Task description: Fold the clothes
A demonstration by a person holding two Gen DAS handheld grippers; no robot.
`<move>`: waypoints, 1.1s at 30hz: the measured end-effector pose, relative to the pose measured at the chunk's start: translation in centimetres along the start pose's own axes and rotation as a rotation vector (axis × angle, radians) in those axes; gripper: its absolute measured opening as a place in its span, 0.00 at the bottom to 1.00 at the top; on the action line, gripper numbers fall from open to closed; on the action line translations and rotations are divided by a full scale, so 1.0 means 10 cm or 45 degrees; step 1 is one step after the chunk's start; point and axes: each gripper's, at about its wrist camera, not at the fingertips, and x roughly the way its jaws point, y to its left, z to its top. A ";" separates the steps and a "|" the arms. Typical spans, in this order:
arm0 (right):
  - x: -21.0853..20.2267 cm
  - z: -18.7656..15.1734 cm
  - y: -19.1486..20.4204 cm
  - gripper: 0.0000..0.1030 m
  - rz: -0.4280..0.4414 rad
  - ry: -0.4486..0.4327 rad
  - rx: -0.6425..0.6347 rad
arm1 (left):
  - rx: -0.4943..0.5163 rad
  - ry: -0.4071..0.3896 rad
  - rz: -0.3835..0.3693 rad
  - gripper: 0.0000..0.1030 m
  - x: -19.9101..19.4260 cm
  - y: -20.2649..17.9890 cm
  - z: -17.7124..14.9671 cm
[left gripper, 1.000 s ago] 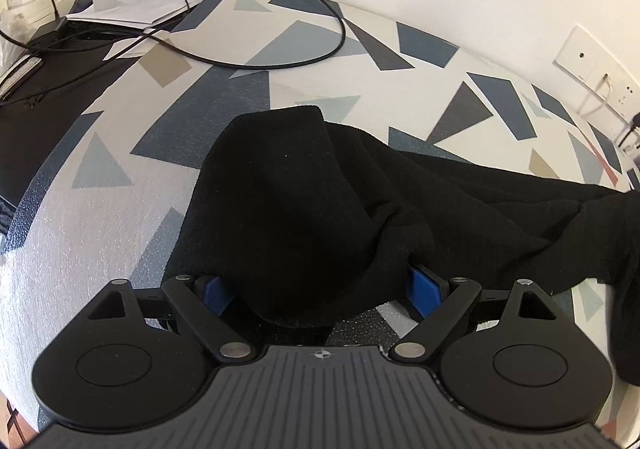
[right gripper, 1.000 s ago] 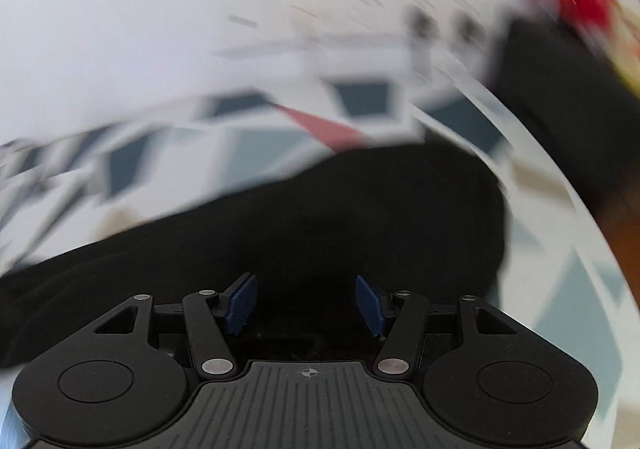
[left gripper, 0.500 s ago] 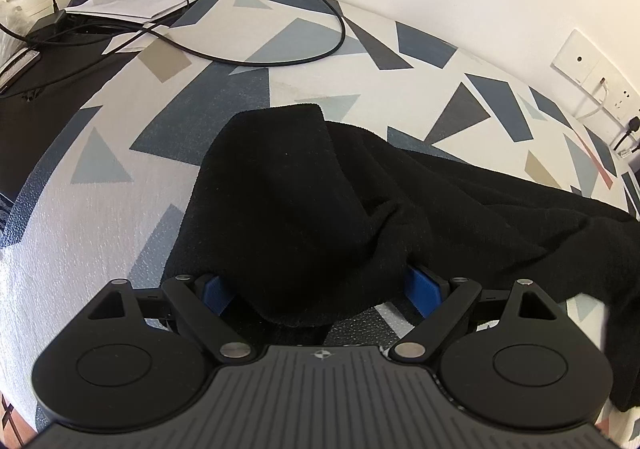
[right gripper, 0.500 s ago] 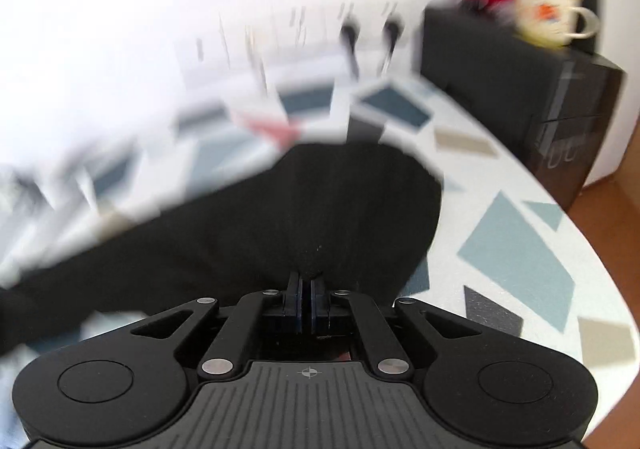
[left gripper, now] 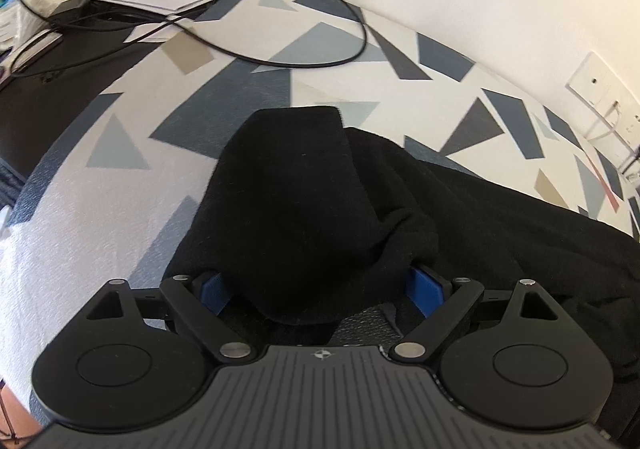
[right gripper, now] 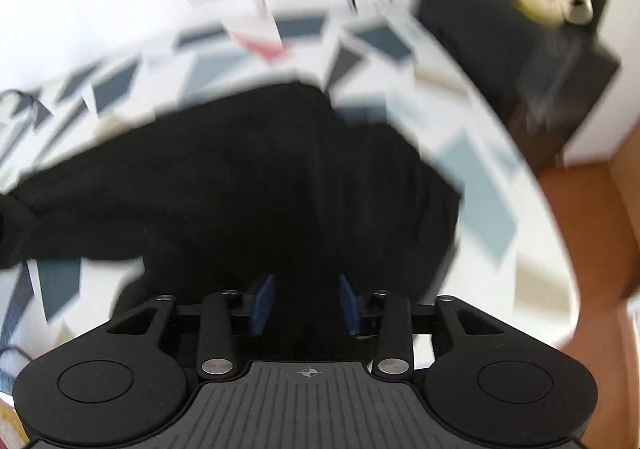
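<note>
My left claw (left gripper: pixel 318 289) is spread wide, the black garment (left gripper: pixel 304 209) bunched between its fingers at frame centre on the patterned counter (left gripper: pixel 120 209). My right claw (right gripper: pixel 306 303) stands apart above blurred cloth.

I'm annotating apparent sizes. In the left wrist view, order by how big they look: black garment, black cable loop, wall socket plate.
1. black garment, though nearness to the camera enlarges it
2. black cable loop
3. wall socket plate
</note>
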 end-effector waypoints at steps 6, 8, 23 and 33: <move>0.52 0.74 0.07 0.60 -0.036 -0.154 -0.123 | -0.097 0.009 0.100 0.88 -0.04 0.02 -0.01; 0.82 0.98 0.08 0.65 -0.027 -0.159 -0.174 | -0.129 0.014 0.143 0.88 -0.04 0.02 -0.03; 1.97 1.57 -0.08 0.21 0.185 -0.110 -0.268 | -0.125 -0.053 0.370 0.55 0.05 -0.39 -0.08; 2.21 2.16 -0.89 0.43 -0.155 -0.322 0.040 | -0.048 -0.065 0.359 0.63 0.47 -1.01 0.34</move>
